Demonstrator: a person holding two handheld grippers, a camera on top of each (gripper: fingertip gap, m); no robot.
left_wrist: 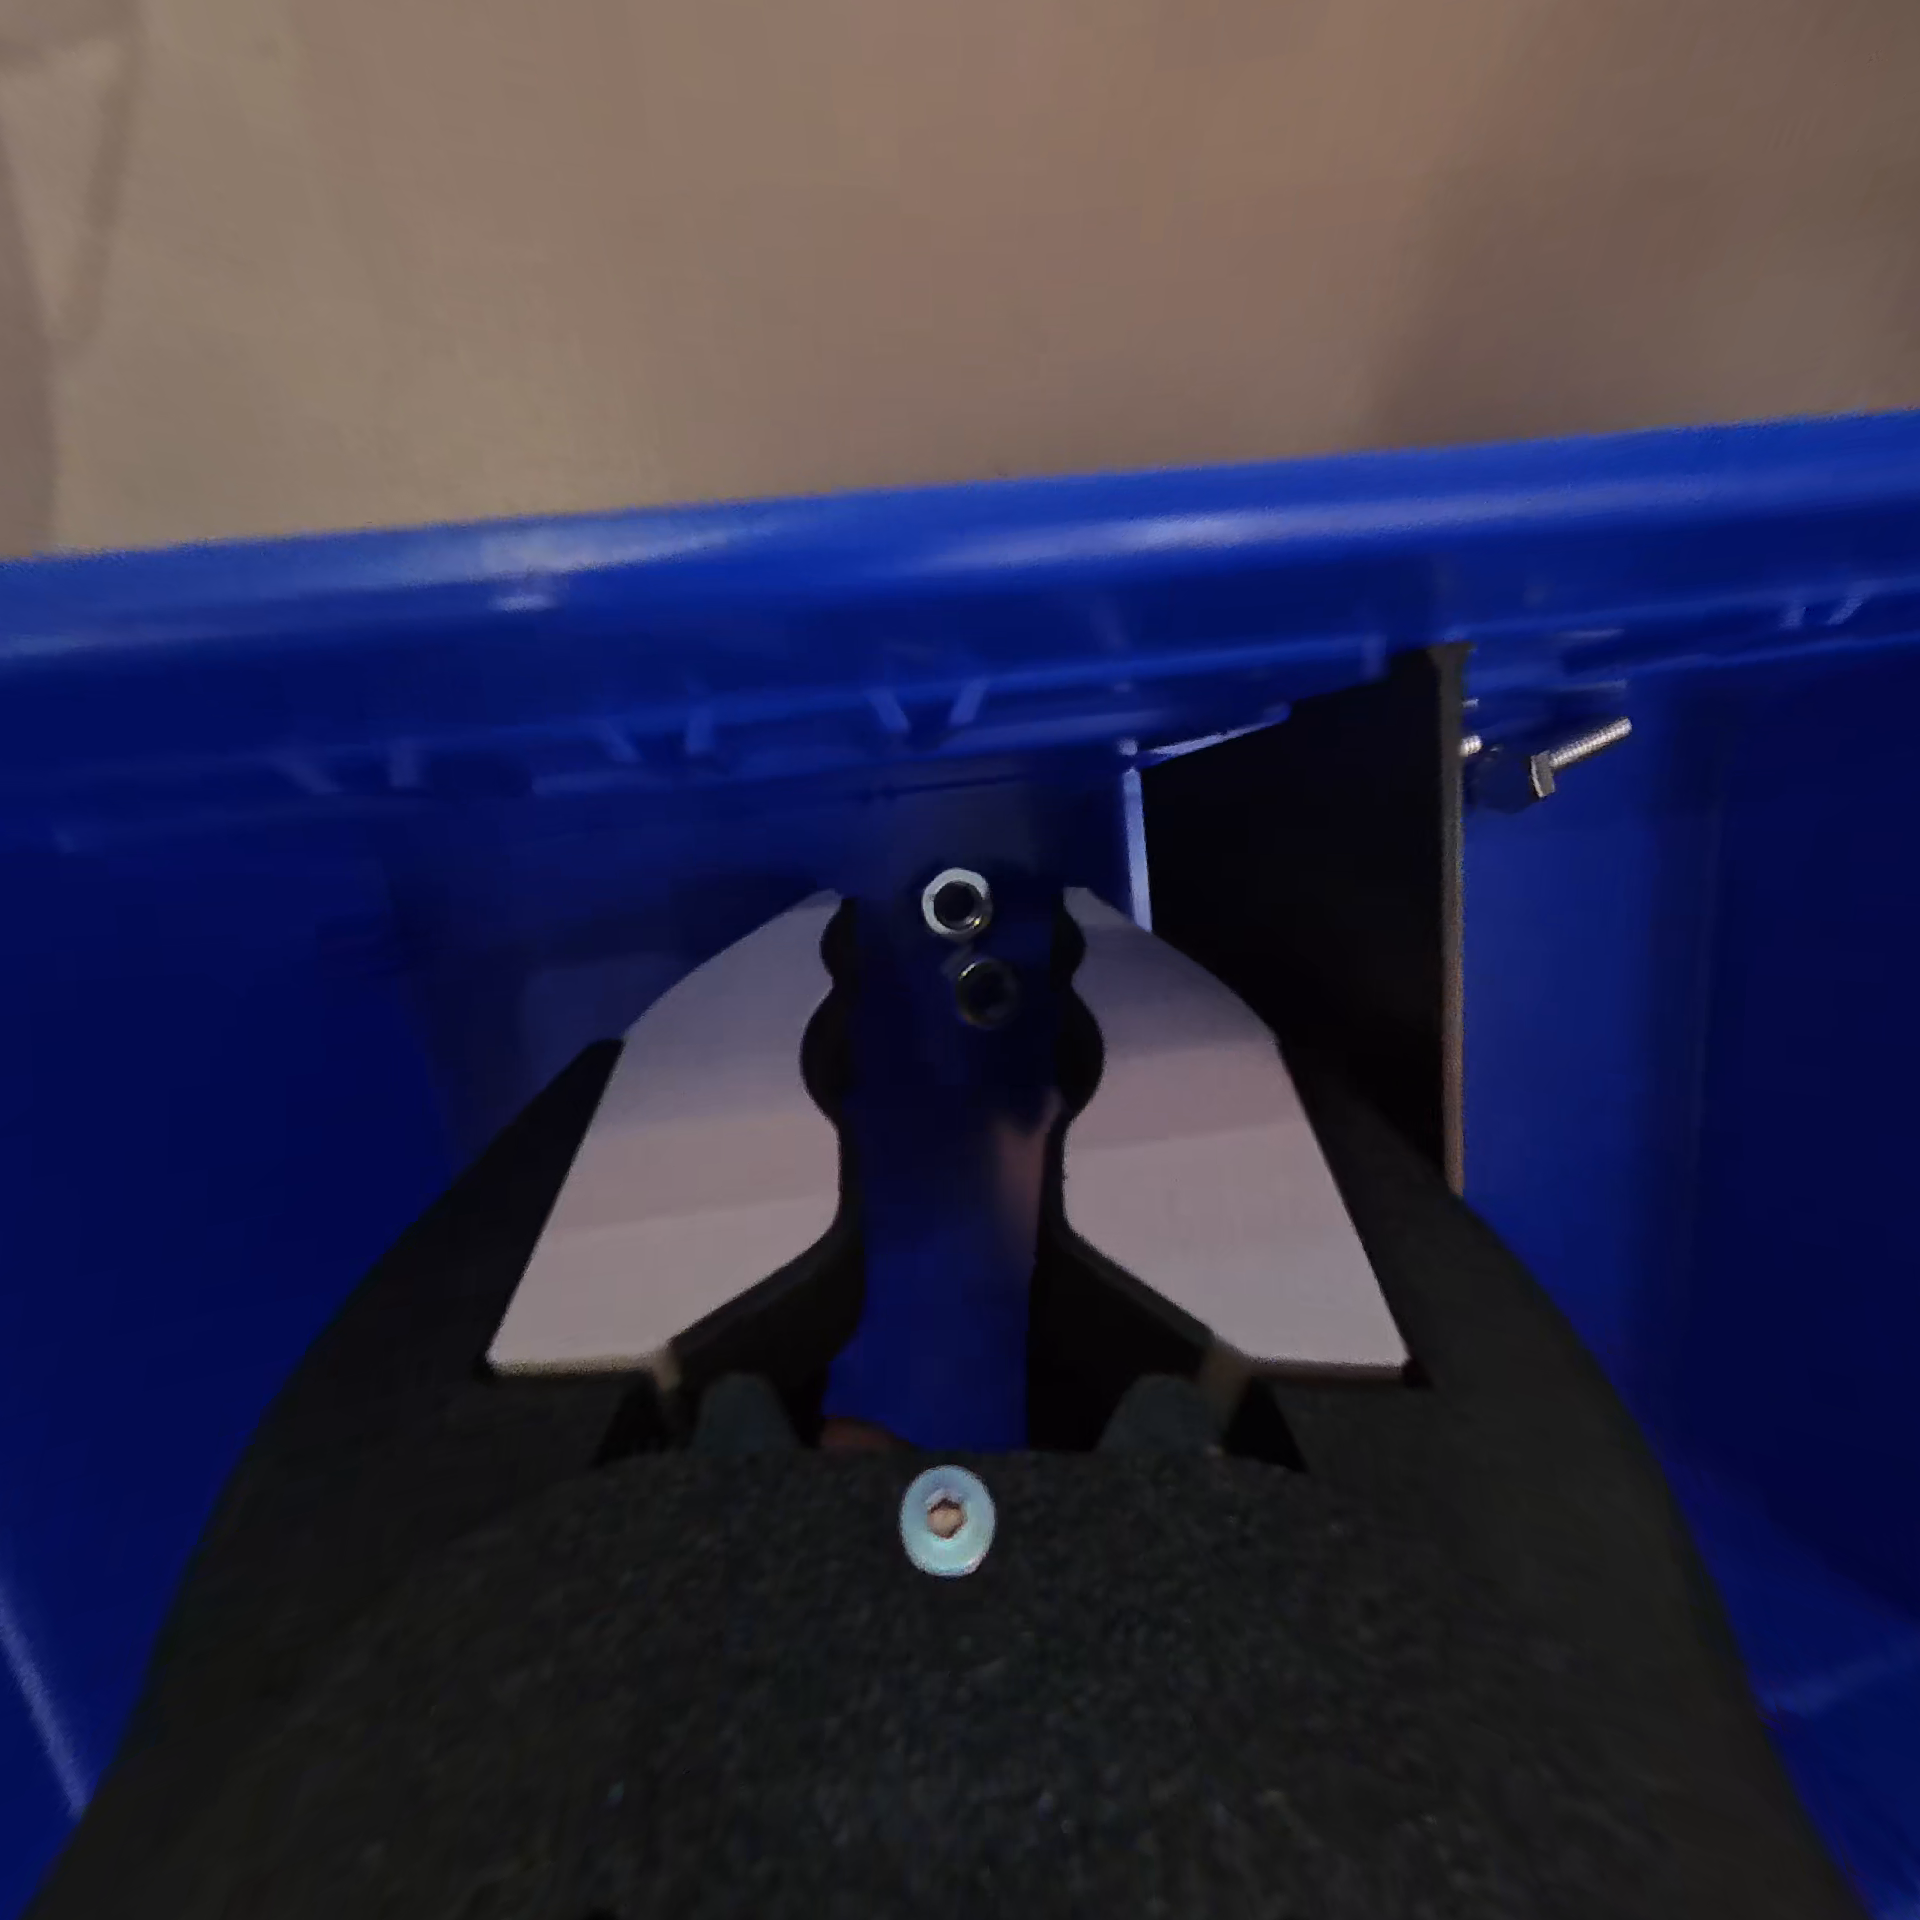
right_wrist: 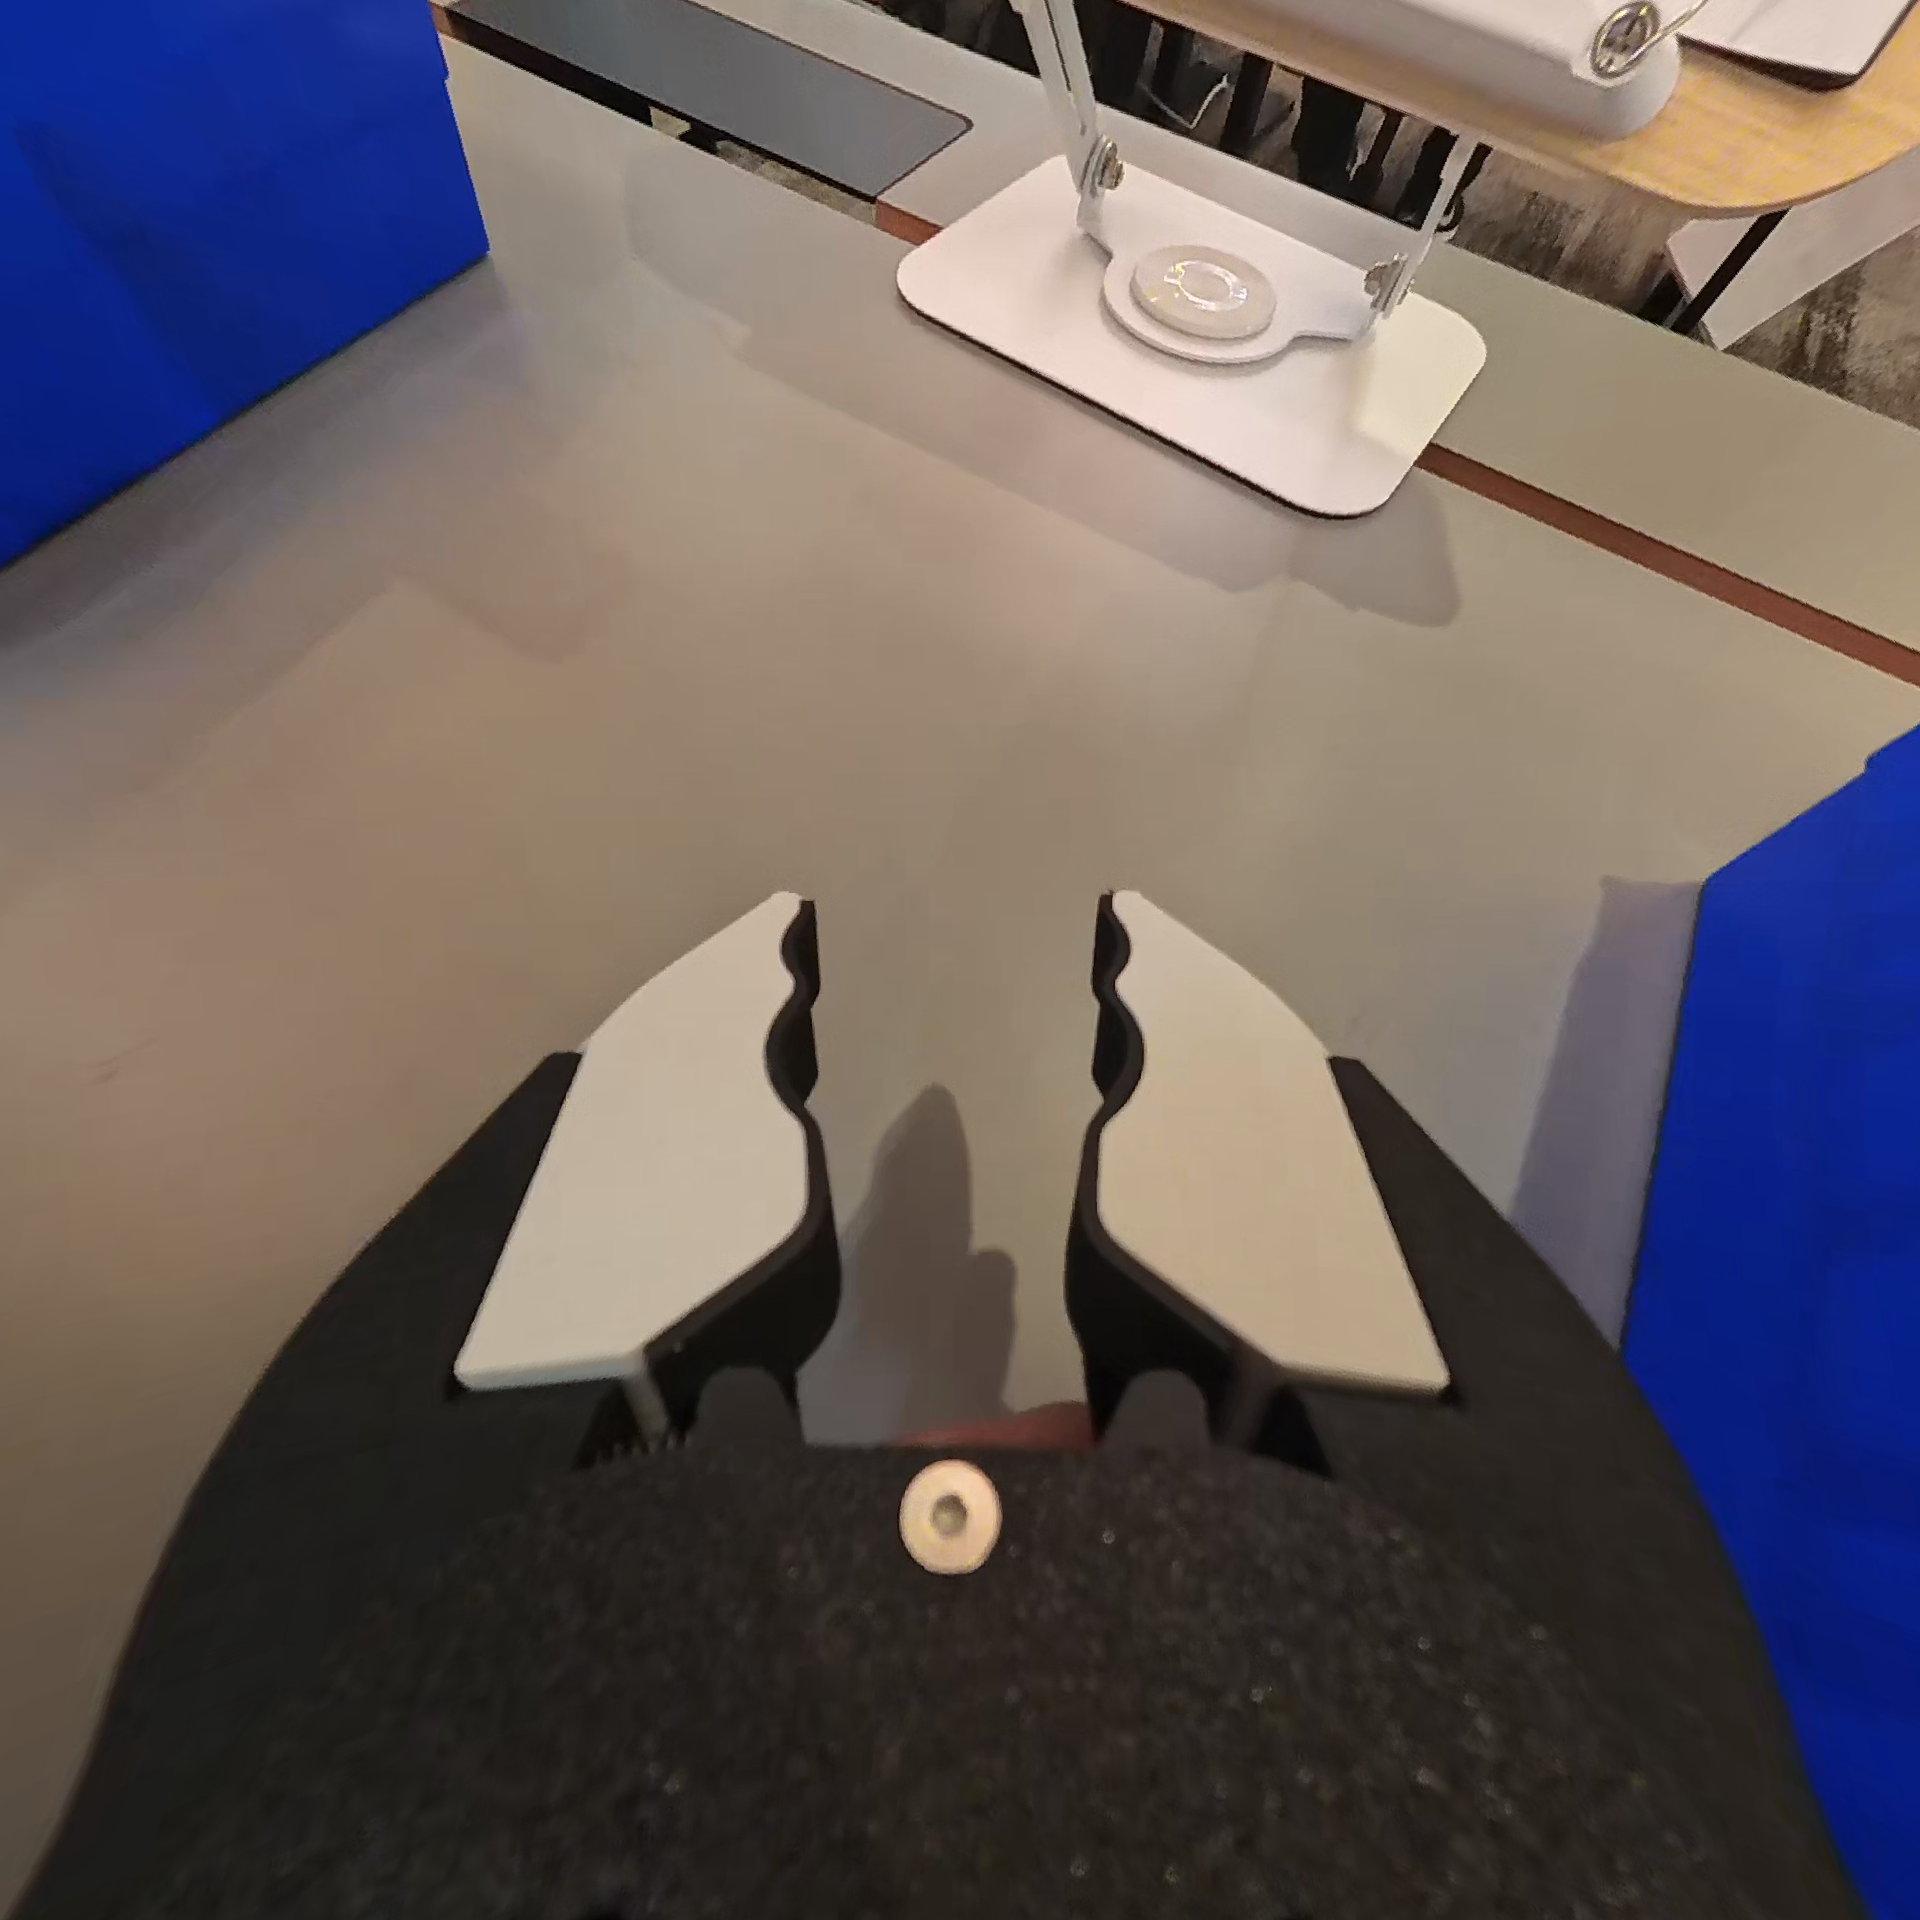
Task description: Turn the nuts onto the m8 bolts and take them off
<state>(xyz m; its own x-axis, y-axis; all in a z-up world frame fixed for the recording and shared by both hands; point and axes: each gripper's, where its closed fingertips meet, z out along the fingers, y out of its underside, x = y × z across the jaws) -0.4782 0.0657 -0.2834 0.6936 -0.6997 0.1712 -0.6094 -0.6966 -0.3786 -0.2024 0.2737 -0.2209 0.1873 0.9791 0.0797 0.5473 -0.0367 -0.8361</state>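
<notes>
The big blue bin (left_wrist: 312, 1039) filled most of the left wrist view, with its thick rim running across the top and a plain tan wall (left_wrist: 935, 229) behind it. A black divider (left_wrist: 1309, 914) stood up inside the bin and split it into two parts. In the right wrist view a wide grey table (right_wrist: 727, 675) stretched out, with blue bin walls (right_wrist: 197, 229) at the far left and right edges. A white stand (right_wrist: 1195, 332) with a flat base sat near the far edge of the table.

The left gripper (left_wrist: 954, 935) was down inside the bin, on the near side of the divider. Its two claws were a little way apart and held nothing. Two small nuts (left_wrist: 956, 902) lay on the blue floor right between the tips — one shiny, one darker, almost touching each other. A small bolt (left_wrist: 1579, 756) leaned on the other side of the divider.

The right gripper (right_wrist: 956, 914) hung over the bare table — claws wide apart, holding nothing.
</notes>
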